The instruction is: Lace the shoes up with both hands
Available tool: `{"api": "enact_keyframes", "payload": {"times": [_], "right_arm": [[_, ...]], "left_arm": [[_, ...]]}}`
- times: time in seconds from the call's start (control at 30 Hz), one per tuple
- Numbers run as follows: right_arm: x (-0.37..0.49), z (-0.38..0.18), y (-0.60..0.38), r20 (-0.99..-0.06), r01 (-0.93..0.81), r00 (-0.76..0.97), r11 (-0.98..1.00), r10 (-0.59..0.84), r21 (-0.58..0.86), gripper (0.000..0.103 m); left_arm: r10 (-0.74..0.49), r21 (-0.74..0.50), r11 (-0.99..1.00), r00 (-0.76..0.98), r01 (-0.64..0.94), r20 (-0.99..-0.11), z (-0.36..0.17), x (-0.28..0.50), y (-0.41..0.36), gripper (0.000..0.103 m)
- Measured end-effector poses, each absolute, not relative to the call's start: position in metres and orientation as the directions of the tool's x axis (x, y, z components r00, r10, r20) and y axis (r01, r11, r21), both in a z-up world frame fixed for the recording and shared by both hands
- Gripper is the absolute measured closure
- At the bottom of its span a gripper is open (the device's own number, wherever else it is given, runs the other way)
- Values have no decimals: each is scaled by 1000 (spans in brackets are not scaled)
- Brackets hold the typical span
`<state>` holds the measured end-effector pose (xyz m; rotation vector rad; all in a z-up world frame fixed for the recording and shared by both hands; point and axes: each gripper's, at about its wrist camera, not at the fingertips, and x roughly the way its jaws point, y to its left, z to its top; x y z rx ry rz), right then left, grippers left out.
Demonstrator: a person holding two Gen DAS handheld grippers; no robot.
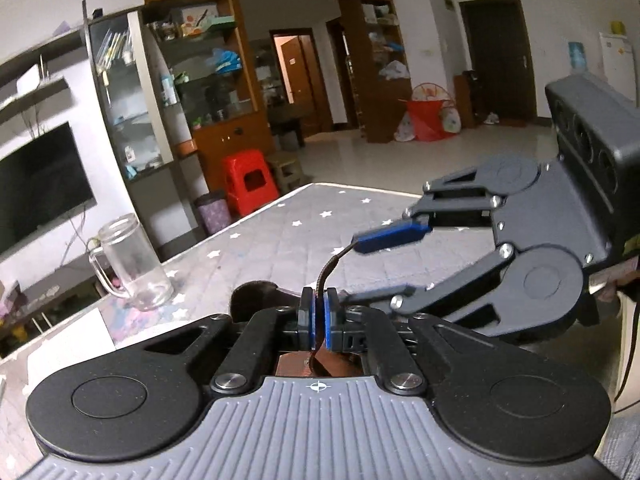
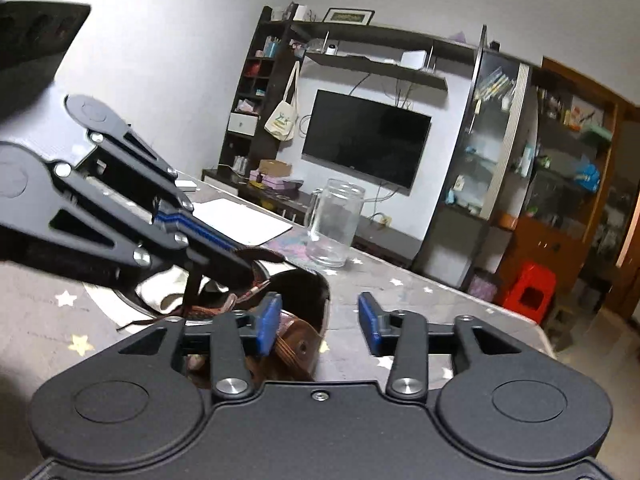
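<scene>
My left gripper [image 1: 319, 320] is shut on a dark shoelace [image 1: 326, 272]. The lace rises from between the blue pads and curves right, ending at the tip of my right gripper's upper pad. The right gripper [image 1: 360, 268] comes in from the right, open, with nothing clamped. In the right wrist view its blue pads stand wide apart around [image 2: 319, 322], above the brown shoe [image 2: 298, 340]. The left gripper [image 2: 244, 268] reaches in from the left over the shoe's dark opening, and the lace [image 2: 192, 286] hangs down from it. Most of the shoe is hidden under the grippers.
A grey star-patterned cloth covers the table [image 1: 280, 240]. An empty glass mug [image 1: 132, 264] [image 2: 334, 224] stands beyond the shoe. A white sheet [image 2: 240, 220] lies further back. Off the table's far edge are a red stool [image 1: 250, 180], a TV and shelving.
</scene>
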<state>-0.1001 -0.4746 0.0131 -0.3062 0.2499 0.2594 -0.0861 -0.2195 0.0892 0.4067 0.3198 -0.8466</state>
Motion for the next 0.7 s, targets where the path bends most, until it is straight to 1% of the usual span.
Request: {"api": "enact_keyframes", "payload": {"times": [0.07, 0.3, 0.37, 0.43, 0.5, 0.6, 0.7], "right_arm": [[-99, 10, -476, -301, -290, 929, 927, 214, -237, 53], [-112, 4, -482, -322, -281, 926, 929, 197, -239, 53], [-116, 7, -483, -309, -264, 933, 933, 183, -243, 53], [-116, 7, -484, -311, -247, 936, 937, 165, -248, 50], [-118, 7, -487, -307, -237, 939, 941, 157, -241, 50], [-121, 7, -490, -301, -221, 942, 948, 146, -231, 50], [-124, 7, -494, -295, -205, 946, 954, 135, -221, 50]], "left_arm": [[-650, 228, 587, 620, 777, -439, 89, -87, -222, 99], [-609, 281, 575, 631, 769, -481, 81, -83, -232, 98], [-575, 332, 566, 650, 754, -497, 77, -85, -235, 98], [-561, 363, 549, 654, 753, -507, 74, -86, -236, 98], [-546, 399, 526, 658, 751, -519, 68, -85, -238, 98], [-536, 444, 488, 659, 752, -527, 63, -86, -243, 98], [-541, 463, 466, 657, 754, -526, 61, -84, -246, 98]]}}
